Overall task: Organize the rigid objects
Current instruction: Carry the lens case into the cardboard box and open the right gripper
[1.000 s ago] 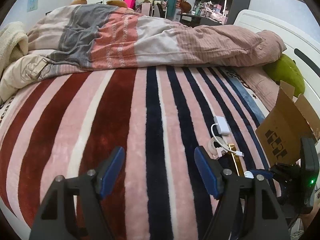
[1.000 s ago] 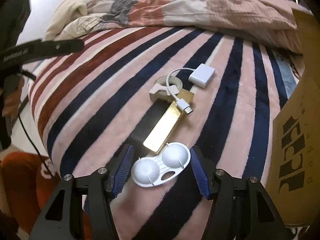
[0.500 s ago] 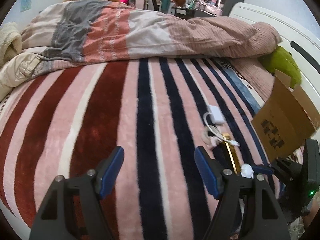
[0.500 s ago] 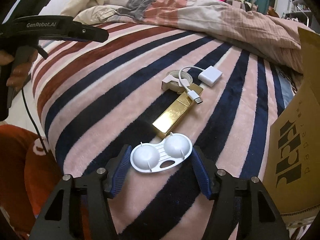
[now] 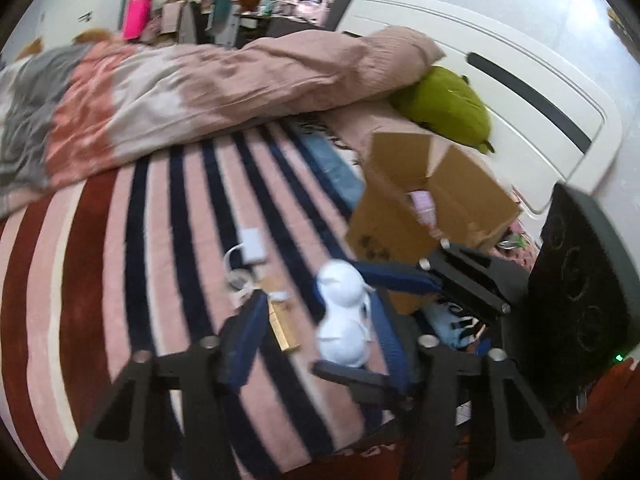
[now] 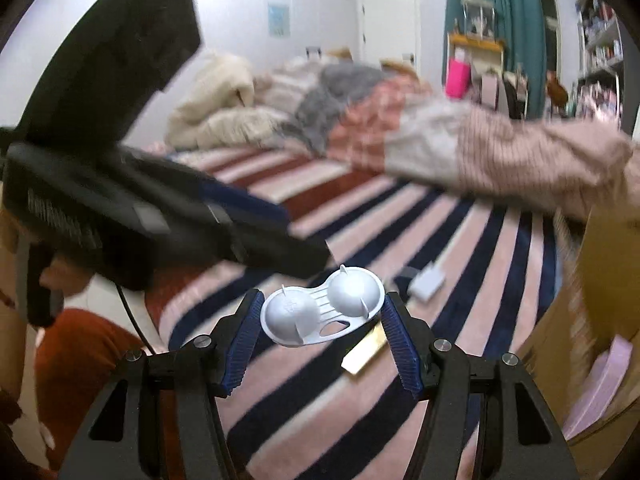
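A white plastic case with two domes [image 6: 322, 310] hangs above the striped bed, and my right gripper [image 6: 324, 300] is shut on its two ends. In the left wrist view the same case [image 5: 344, 320] shows blurred, close in front of my left gripper [image 5: 318, 300]. The left jaws are closing and their pads press on nothing. On the blanket lie a gold bar [image 5: 284, 328], a white adapter with its cable [image 5: 252, 242] and a small tape ring [image 5: 240, 280]. An open cardboard box [image 5: 400, 216] stands at the right, holding a pink item [image 5: 424, 204].
A bunched quilt [image 5: 200, 88] covers the far side of the bed. A green plush [image 5: 444, 108] lies against the white headboard [image 5: 520, 80] behind the box. A person's hand [image 6: 60, 276] holds the left gripper at the left of the right wrist view.
The right gripper has lifted the white case off the blanket. The left gripper has risen and swung right toward the box and the case, and its jaws have narrowed.
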`<state>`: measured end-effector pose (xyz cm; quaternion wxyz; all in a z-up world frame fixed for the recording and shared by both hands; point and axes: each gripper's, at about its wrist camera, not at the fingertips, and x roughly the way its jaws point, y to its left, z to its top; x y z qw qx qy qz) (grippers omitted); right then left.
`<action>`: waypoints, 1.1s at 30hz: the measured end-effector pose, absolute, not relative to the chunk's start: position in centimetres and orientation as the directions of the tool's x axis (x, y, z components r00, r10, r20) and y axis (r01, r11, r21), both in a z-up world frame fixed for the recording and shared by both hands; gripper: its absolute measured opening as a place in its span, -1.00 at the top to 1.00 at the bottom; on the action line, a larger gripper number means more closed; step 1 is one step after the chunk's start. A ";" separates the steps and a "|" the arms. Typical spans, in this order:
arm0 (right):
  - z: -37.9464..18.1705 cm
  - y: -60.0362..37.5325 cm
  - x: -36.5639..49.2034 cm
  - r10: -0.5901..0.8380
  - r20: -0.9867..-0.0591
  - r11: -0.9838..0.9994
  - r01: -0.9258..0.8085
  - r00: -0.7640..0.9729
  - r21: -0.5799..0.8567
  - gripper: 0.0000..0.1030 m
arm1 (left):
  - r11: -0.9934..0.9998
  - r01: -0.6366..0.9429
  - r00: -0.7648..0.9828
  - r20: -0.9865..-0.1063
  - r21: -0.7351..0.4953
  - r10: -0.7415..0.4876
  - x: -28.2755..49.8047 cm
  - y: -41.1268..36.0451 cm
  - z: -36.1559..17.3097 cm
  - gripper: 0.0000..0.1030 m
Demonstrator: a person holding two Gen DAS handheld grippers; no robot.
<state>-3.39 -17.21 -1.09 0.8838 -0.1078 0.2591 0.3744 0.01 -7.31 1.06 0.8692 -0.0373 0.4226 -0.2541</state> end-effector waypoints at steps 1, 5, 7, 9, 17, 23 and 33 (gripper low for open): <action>-0.4 -17.5 -3.4 0.607 -0.520 0.698 -0.716 0.601 -0.012 -0.10 | 0.867 0.417 0.512 -0.718 -0.273 -0.472 0.3 -8.3 1.6 0.30; 2.2 -19.7 -3.1 0.617 -0.447 0.707 -0.705 0.648 -0.046 -0.10 | 0.851 0.445 0.500 -0.710 -0.279 -0.495 1.8 -11.1 3.6 0.56; 3.0 -21.1 -2.8 0.591 -0.429 0.734 -0.676 0.684 -0.067 -0.10 | 0.849 0.460 0.493 -0.721 -0.260 -0.487 3.0 -13.0 4.3 0.61; 3.4 -22.5 -2.5 0.569 -0.419 0.753 -0.653 0.708 -0.080 -0.03 | 0.845 0.480 0.486 -0.730 -0.237 -0.480 3.7 -14.7 4.7 0.66; 3.4 -28.7 0.8 0.486 -0.458 0.830 -0.558 0.745 -0.026 0.08 | 0.794 0.563 0.396 -0.767 -0.232 -0.505 7.9 -21.7 4.3 0.72; 2.4 -31.6 2.3 0.422 -0.519 0.864 -0.503 0.743 -0.018 0.08 | 0.771 0.591 0.344 -0.790 -0.238 -0.508 9.5 -25.1 2.9 0.72; 1.4 -32.7 2.5 0.410 -0.576 0.874 -0.485 0.707 0.027 -0.09 | 0.784 0.565 0.352 -0.785 -0.257 -0.510 9.7 -24.3 3.1 -0.09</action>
